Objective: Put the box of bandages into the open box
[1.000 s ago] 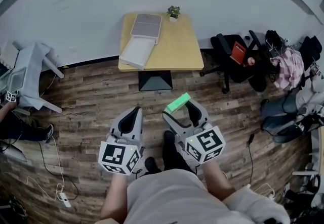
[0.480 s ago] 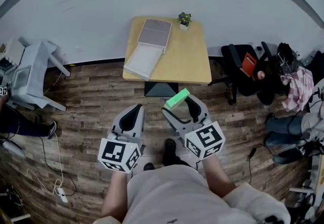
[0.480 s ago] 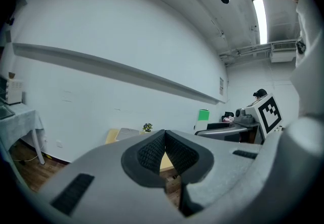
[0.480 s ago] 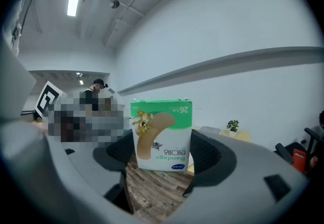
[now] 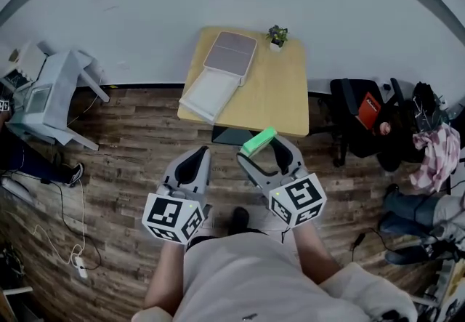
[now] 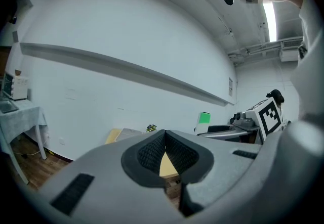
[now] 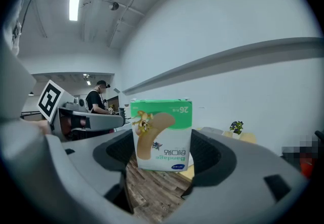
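Between the pads of my right gripper (image 7: 162,153) sits the box of bandages (image 7: 162,134), clamped by its two narrow sides. It stands on end with its long axis upright and its green band on top. The printed face is turned back toward the gripper's camera, and the lettering reads upside down. From the head view its green top end faces up at me and slants from near left to far right. The box hangs in the air over the wooden floor (image 5: 131,146), right at the near edge of the yellow table (image 5: 280,95).

My left gripper (image 5: 193,161) is held alongside, its jaws brought together at the tips with only a small gap behind them and nothing gripped.

Compared with a second ago, the table has come much closer to both grippers. Its near edge then lay well beyond the tips; now the bandage box overlaps it in the head view. My grip on the box has not changed.

On the table's left half lies the open box (image 5: 209,94), its lid folded back flat toward the wall. The near half shows a pale white floor inside low walls. A small potted plant (image 5: 277,36) stands at the far edge, just beside the lid.
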The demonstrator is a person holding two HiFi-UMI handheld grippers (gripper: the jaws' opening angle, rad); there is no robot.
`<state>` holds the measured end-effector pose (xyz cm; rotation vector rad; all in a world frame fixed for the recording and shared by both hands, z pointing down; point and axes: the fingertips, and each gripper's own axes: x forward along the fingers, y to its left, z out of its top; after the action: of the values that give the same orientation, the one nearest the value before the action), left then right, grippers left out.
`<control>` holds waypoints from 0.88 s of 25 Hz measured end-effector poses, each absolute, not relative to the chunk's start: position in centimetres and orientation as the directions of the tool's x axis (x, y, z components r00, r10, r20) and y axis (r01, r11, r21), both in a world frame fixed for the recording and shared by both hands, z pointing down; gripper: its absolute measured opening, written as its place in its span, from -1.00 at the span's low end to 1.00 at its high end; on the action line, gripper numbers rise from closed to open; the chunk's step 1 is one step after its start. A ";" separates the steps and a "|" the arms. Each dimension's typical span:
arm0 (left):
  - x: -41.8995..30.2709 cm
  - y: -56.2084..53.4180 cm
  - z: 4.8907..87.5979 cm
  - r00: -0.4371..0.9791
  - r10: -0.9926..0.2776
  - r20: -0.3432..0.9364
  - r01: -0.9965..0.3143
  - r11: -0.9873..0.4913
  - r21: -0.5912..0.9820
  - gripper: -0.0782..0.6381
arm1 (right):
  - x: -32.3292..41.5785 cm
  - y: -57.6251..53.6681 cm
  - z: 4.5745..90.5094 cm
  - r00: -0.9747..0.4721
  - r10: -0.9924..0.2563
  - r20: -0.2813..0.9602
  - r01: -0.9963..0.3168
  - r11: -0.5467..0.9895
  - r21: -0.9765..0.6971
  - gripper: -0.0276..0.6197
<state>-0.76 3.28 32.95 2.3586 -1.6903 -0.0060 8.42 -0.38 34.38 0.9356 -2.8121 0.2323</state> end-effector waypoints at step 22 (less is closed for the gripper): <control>-1.8 -3.2 35.0 0.290 -0.940 0.180 -0.942 -0.248 0.227 -0.78 | 7.6 -7.7 37.1 -0.808 -0.528 0.261 -0.572 0.809 -0.135 0.17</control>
<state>-1.80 -3.18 35.04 2.2737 -1.7148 0.0101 7.60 -7.74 37.08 0.8571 -2.7841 0.3070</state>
